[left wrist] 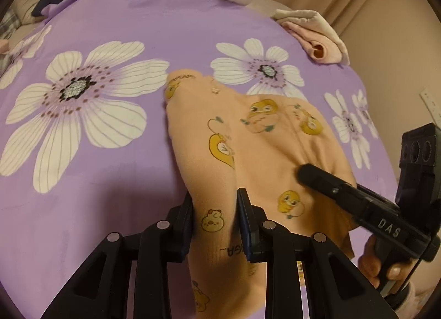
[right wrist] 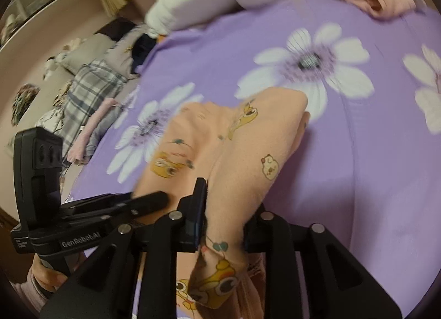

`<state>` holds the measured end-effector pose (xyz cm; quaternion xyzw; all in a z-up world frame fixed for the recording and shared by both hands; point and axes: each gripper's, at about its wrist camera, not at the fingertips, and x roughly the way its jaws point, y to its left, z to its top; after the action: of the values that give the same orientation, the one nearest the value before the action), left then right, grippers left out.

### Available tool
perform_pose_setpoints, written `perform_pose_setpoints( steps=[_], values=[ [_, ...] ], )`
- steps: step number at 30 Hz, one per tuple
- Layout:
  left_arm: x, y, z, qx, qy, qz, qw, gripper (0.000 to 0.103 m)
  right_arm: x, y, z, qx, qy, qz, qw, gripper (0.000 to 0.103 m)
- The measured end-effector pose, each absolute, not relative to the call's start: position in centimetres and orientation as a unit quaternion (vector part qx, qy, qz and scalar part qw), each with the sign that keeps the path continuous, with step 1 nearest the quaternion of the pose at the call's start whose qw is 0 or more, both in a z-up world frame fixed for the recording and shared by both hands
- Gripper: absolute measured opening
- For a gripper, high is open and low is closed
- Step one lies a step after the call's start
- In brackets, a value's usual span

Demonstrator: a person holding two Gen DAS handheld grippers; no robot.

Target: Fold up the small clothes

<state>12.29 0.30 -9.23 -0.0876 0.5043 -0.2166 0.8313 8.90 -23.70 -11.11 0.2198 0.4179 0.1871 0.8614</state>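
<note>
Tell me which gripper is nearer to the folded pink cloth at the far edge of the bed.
Right. The pink cloth lies far right on the bedspread; the right gripper is on that side, the left gripper further left. Both hold the peach garment, well short of the cloth.

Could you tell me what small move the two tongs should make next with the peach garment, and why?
Probably lower the peach garment flat onto the purple sheet: both the left tongs and the right tongs have bunched cloth between their fingers.
</note>
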Motion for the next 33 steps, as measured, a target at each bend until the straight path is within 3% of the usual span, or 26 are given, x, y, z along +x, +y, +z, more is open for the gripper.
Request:
perform_pose_setpoints(
  steps=[2,6,11,14,16,22,27,29,30,33],
  values=[
    [12.1,0.5,-9.1,-0.088,0.504,-0.213,0.832,0.027,8.7,-24.7,-11.4,0.233,0.423,0.176,0.858,0.036],
    [11.4,0.7,-8.6,-0.065,0.503,-0.193,0.840,0.033,7.9,-26.9,-11.0,0.239,0.415,0.138,0.867,0.043],
    [9.8,0.8,-6.7,-0.037,0.473,-0.177,0.862,0.033,6.6,-27.9,-8.8,0.236,0.378,0.132,0.885,0.044],
    [8.4,0.7,-5.5,-0.031,0.450,-0.190,0.872,0.033,6.2,-26.5,-7.4,0.211,0.357,0.161,0.896,0.036],
    [7.8,0.3,-5.3,-0.029,0.445,-0.202,0.872,0.033,6.5,-25.1,-7.3,0.196,0.359,0.187,0.893,0.023],
    [8.2,-1.0,-8.4,-0.009,0.486,-0.203,0.850,0.033,8.0,-23.2,-10.6,0.177,0.420,0.162,0.875,0.016],
    [8.2,-0.4,-9.1,-0.021,0.495,-0.198,0.846,0.033,8.4,-24.6,-13.0,0.197,0.452,0.133,0.860,0.005],
    [7.8,-0.2,-8.7,-0.021,0.493,-0.198,0.847,0.033,7.9,-24.7,-12.5,0.194,0.448,0.133,0.863,0.007],
    [7.5,-0.1,-8.6,-0.022,0.492,-0.199,0.847,0.033,7.5,-24.6,-12.0,0.190,0.441,0.137,0.866,0.013],
    [6.5,0.2,-8.4,-0.021,0.490,-0.200,0.848,0.033,6.2,-24.2,-10.7,0.180,0.425,0.158,0.873,0.014]
  ],
)
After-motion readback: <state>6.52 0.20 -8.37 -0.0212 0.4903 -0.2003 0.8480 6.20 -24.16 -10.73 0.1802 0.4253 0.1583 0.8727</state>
